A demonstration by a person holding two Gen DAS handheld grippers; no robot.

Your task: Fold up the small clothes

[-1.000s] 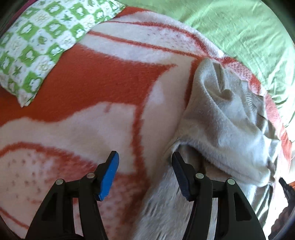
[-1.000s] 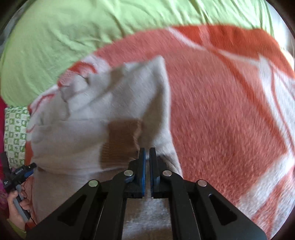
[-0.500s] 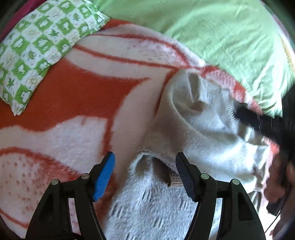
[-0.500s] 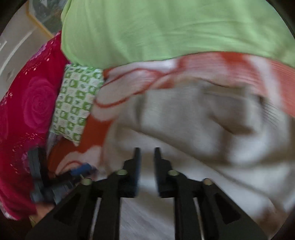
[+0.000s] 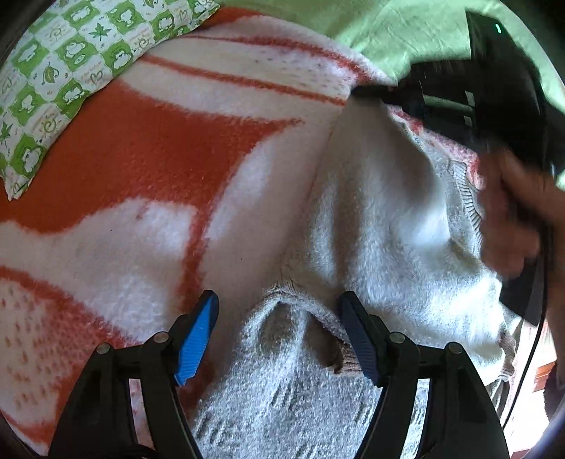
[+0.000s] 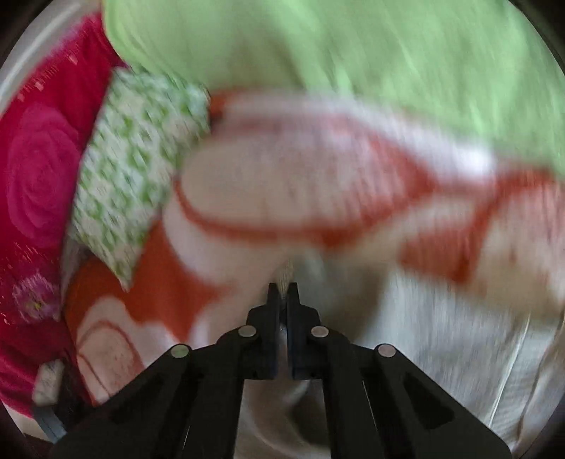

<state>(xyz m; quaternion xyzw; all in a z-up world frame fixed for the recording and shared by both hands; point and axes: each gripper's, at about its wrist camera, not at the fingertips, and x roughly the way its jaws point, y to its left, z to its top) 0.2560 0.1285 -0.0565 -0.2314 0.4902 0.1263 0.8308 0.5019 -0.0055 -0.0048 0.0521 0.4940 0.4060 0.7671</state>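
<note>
A fluffy grey-white knit garment (image 5: pixel 388 229) lies crumpled on an orange-and-white blanket (image 5: pixel 141 159). My left gripper (image 5: pixel 279 300) hovers over its near end. Its blue-padded jaws are opening, and a ribbed cuff (image 5: pixel 339 360) lies between them untouched. In the left wrist view my right gripper (image 5: pixel 374 93), held by a hand (image 5: pixel 512 212), pinches the garment's far edge, which rises to its tip in a peak. The right wrist view is blurred. There the right gripper (image 6: pixel 282 286) is shut on a sliver of the pale fabric, with the garment (image 6: pixel 441 335) spreading to the lower right.
A green-and-white checked pillow (image 5: pixel 70 53) lies at the blanket's far left corner. A light green sheet (image 5: pixel 370 28) covers the bed beyond the blanket. A pink rose-patterned cloth (image 6: pixel 39 169) hangs at the left side.
The right gripper swung across, let go its earlier hold and shut on the garment's far edge, now pulled up into a peak. The left jaws widened and shifted over the cuff.
</note>
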